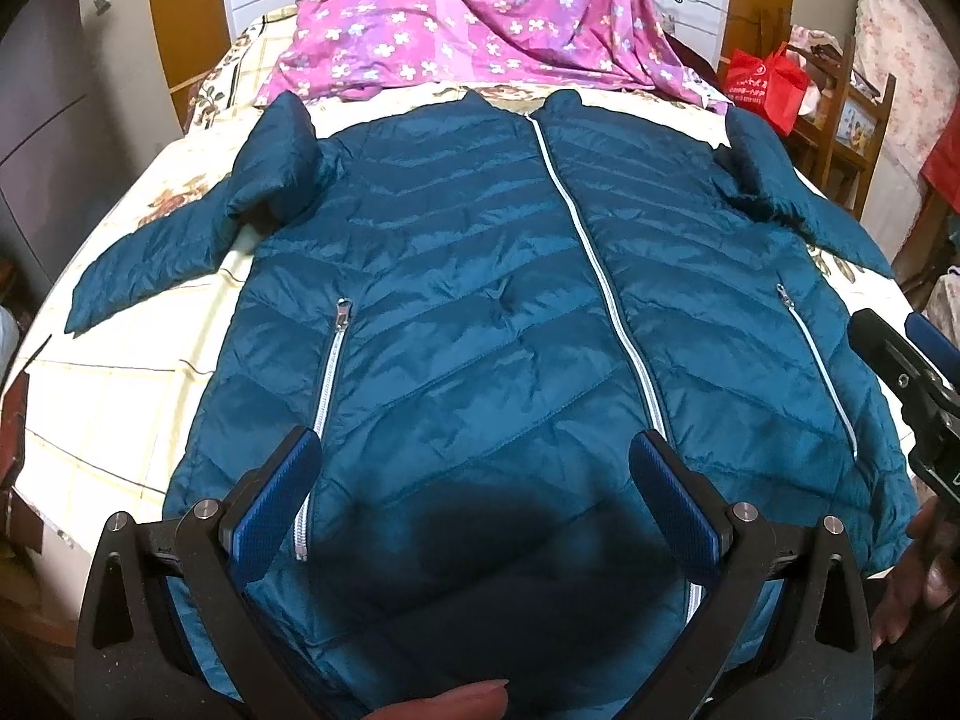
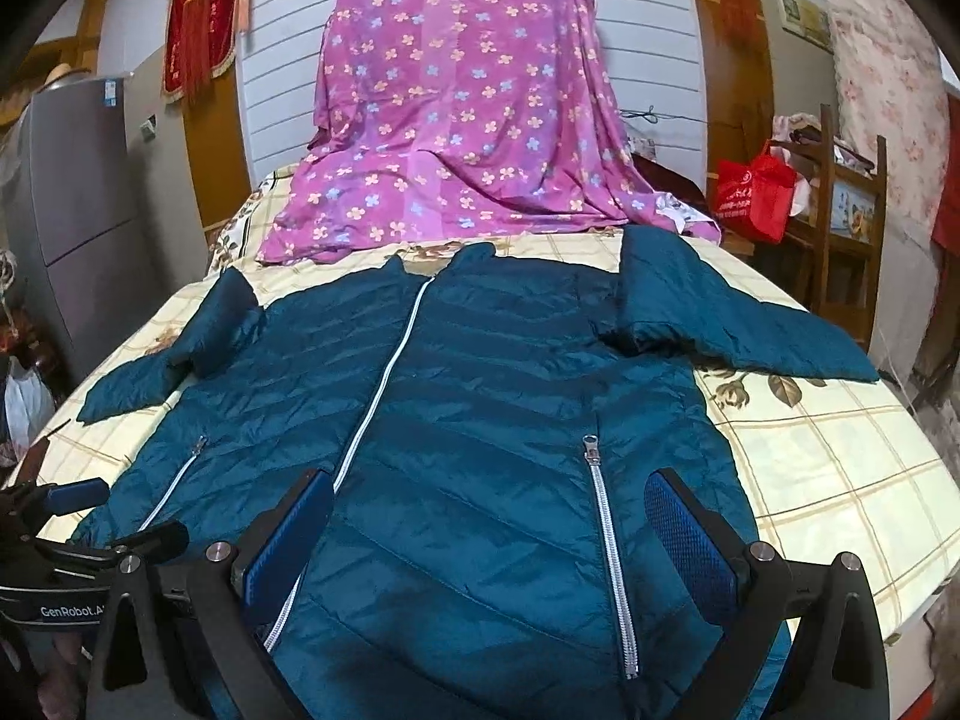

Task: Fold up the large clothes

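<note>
- Far left of the room, a grey fridge (image 2: 78,192) stands tall against the wall, and a red tasselled banner (image 2: 201,30) hangs just beside it, higher up.
- The bed (image 2: 840,480) fills the middle, spread with a cream checked sheet printed with brown flowers.
- On it lies the teal puffer jacket (image 1: 480,300), front up, zipped with a white centre zip (image 1: 600,276), collar towards the headboard, hem towards the grippers.
- Its left-hand sleeve (image 1: 156,258) sticks out across the sheet, bent back at the shoulder; the opposite sleeve (image 2: 780,330) reaches out towards the bed's right edge.
- The left gripper (image 1: 480,456) hangs over the hem, blue-padded fingers (image 1: 276,498) spread wide with only jacket fabric between them, nothing pinched. A fingertip shows at the bottom edge.
- The right gripper (image 2: 498,516) is just beside it, over the right pocket zip (image 2: 606,546), jaws equally wide apart and gripping nothing.
- At the head of the bed, a purple flowered cloth (image 2: 468,120) drapes over a bulky heap, in front of a white slatted headboard (image 2: 282,90).
- Over to the right, a red shopping bag (image 2: 753,192) sits by a wooden shelf rack (image 2: 852,216), and a pale floral curtain (image 2: 888,90) hangs behind.
</note>
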